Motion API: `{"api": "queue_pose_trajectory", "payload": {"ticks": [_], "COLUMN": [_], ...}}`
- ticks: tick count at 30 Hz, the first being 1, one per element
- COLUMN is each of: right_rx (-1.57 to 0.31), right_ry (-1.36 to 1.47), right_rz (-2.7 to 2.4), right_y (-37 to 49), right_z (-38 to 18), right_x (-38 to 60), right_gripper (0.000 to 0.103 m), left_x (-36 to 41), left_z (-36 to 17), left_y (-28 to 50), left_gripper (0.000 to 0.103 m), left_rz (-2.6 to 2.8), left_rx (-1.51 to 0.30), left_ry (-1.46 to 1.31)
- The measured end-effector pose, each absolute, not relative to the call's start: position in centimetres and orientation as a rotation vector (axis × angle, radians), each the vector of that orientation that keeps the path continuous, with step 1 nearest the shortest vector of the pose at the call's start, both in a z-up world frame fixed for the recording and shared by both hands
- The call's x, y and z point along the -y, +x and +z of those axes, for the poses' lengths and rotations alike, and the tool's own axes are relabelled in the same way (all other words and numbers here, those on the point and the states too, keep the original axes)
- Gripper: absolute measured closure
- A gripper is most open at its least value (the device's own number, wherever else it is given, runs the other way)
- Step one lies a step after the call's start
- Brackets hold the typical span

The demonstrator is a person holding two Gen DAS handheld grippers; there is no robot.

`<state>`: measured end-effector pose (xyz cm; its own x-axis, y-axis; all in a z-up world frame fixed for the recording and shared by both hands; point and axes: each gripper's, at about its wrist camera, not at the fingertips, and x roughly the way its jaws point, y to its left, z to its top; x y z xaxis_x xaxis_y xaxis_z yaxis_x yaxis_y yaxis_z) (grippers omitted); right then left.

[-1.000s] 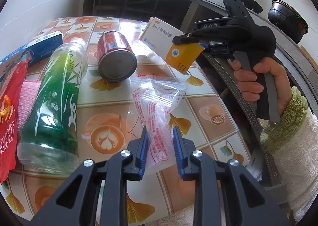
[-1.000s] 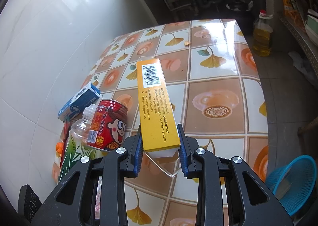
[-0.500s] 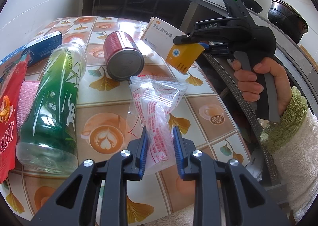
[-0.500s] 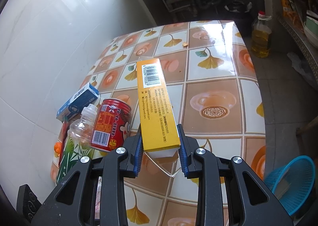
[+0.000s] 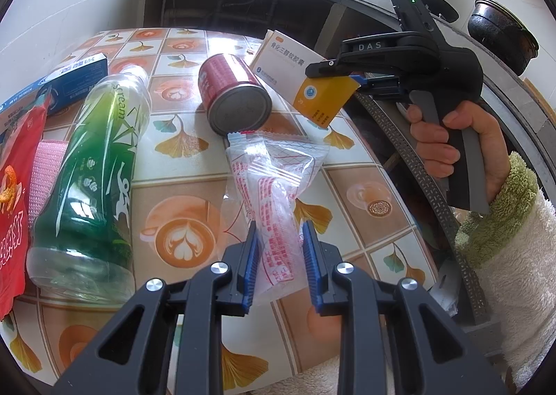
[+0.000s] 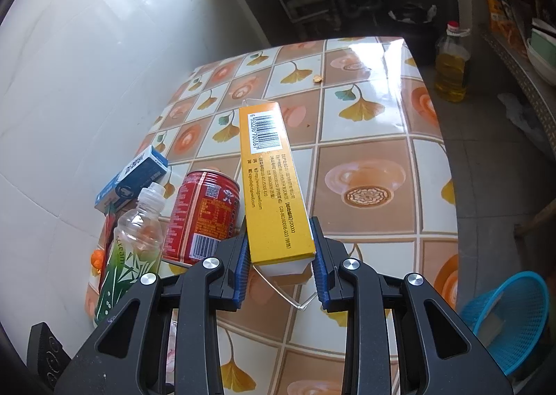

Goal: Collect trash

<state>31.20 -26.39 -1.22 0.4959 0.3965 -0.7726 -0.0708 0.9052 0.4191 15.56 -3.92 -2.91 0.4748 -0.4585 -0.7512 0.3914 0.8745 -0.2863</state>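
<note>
left tool [image 5: 279, 256] grips bag [image 5: 274, 186]; right tool [image 6: 279, 252] grips box [image 6: 272, 186].

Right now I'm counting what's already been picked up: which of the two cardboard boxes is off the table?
The yellow-and-white medicine box, clamped in the right gripper. The blue box lies on the table by the wall.

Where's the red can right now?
The red can lies on its side on the table, between the green bottle on its left and the yellow box on its right, just beyond the plastic bag.
</note>
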Motion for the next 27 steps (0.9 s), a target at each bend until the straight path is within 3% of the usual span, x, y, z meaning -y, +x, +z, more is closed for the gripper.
{"api": "queue_pose_trajectory", "payload": {"ticks": [19, 24, 26, 27], "right_rx": [-1.038, -1.070, -1.070, -1.060], "right_ry": [0.415, 0.485, 0.473, 0.465], "right_rz": [0.269, 0.262, 0.229, 0.215], "right_y": [31.1, 31.0, 30.8, 30.7], "right_z": [-2.4, -3.4, -3.2, -3.0], "right_x": [27.7, 29.0, 29.6, 29.9], "right_gripper": [0.074, 0.062, 0.046, 0.044], "left_x": [3.8, 3.9, 3.8, 3.7], "left_z": [-3.0, -3.1, -3.1, -3.1], "left_y": [15.6, 15.7, 15.8, 15.9], "left_gripper": [0.079, 0.079, 0.079, 0.079], "left_rz": [-0.518, -0.520, -0.522, -0.524], "left_rx": [-0.944, -0.947, -0.950, -0.951], "left_ry": [-0.082, -0.085, -0.087, -0.088]}}
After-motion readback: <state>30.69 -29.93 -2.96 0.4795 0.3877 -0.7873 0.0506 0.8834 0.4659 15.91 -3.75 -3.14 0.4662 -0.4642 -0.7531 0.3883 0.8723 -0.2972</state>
